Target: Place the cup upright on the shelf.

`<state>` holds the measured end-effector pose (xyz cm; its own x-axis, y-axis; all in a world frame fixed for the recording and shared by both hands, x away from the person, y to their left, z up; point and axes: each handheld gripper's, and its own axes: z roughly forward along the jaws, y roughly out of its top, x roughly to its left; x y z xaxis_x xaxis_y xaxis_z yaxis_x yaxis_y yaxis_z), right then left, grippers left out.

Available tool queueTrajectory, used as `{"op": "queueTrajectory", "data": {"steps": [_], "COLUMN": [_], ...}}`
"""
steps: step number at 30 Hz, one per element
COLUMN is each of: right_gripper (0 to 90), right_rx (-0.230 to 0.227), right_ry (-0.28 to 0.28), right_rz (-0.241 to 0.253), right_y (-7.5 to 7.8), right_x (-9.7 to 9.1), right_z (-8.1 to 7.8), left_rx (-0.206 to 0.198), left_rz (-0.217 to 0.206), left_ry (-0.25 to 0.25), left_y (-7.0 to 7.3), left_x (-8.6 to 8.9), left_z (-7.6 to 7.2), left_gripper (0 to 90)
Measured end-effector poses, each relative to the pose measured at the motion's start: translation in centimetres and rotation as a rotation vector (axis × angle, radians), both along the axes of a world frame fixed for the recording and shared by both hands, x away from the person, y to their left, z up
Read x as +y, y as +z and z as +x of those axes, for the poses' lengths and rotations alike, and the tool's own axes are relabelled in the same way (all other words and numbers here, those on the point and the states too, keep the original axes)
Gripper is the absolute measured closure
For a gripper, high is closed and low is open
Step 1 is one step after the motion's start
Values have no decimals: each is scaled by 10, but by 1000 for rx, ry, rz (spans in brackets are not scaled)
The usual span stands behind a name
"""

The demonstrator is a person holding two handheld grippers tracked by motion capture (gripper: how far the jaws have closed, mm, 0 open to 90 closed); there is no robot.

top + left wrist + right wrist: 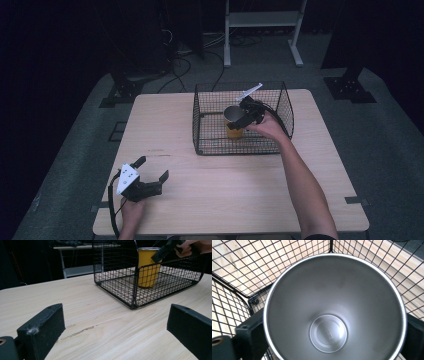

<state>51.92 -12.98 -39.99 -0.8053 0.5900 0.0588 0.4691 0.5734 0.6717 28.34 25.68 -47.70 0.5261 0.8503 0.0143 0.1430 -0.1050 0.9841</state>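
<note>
A yellow cup (233, 132) with a steel inside stands upright in a black wire basket (240, 148) at the back middle of the wooden table (240, 192). My right gripper (239, 120) reaches down into the basket, its jaws pressed on opposite sides of the cup near the rim. In the right gripper view I look straight down into the cup (329, 302), with my right gripper (332, 336) straddling it and the basket (237, 270) mesh around. My left gripper (153, 167) rests open and empty near the table's front left corner. In the left gripper view the left gripper (116, 315) faces the basket (115, 270) and the cup (148, 272).
The basket's tall wire walls closely surround the cup. A white metal frame (262, 20) and cables lie on the floor behind the table. Bare tabletop stretches between the left gripper and the basket.
</note>
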Motion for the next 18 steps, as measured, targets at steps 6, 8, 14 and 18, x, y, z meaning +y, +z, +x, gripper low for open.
{"op": "queueTrajectory", "data": {"steps": [6,8,14,18], "right_gripper": [25,19,18,18], "right_rx": [-24,-28,-47,-53], "right_ry": [0,1,0,-1], "right_rz": [-5,1,21,45], "right_y": [5,6,11,16], "right_x": [0,-1,-4,-8], "right_z": [0,-1,-2,-3], "left_rx": [0,0,-2,-1], "left_rz": [-3,-3,-1,0], "left_ry": [3,2,2,2], "left_y": [0,0,0,0], "left_x": [0,1,0,0], "left_z": [0,1,0,0], "left_gripper": [8,8,8,8]}}
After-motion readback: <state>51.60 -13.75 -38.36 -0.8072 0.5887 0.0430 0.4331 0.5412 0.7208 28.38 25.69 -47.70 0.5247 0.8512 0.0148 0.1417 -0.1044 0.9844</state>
